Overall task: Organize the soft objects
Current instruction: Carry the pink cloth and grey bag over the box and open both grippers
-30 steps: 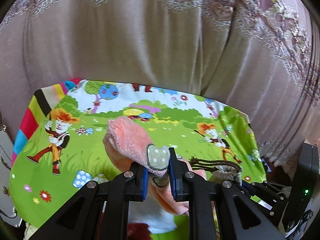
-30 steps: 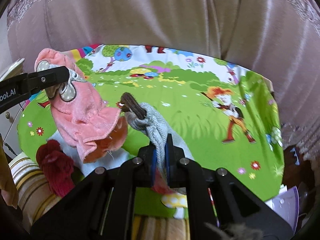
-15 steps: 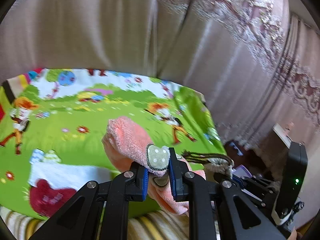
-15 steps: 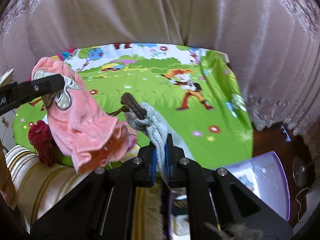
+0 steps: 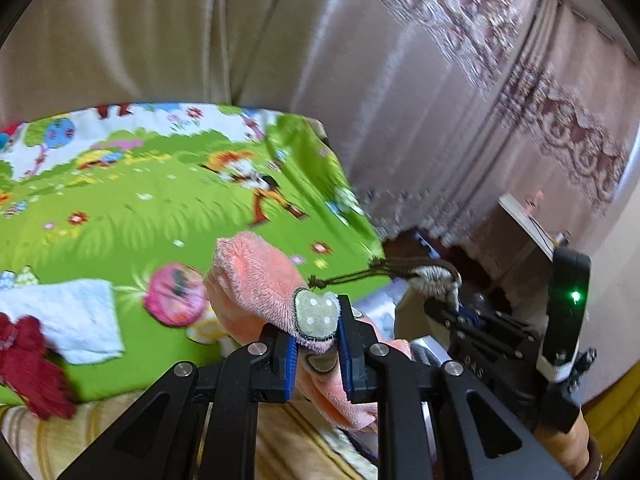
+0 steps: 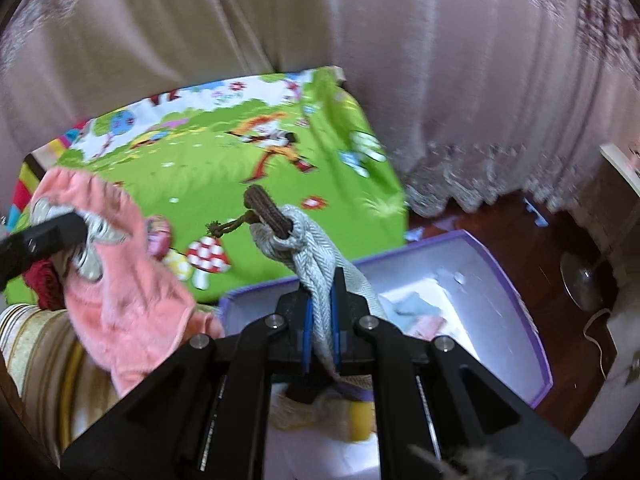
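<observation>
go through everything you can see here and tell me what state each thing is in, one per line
Left tongs: shut on the pink sock, held in the air.
Right tongs: shut on the grey pouch, drawstring pulled tight.
Purple box: open, some items inside.
White cloth: lying flat on the mat.
Red sock: crumpled at the mat's edge.
Curtain: drawn.

No writing, label, brand or number can be read in either view. The bright cartoon play mat carries only drawings of figures, trees, flowers and mushrooms, with no letters that can be made out. The black housing at the right edge of the left wrist view shows a small lit green lamp, but no marking beside it. Motion blur softens most surfaces.
</observation>
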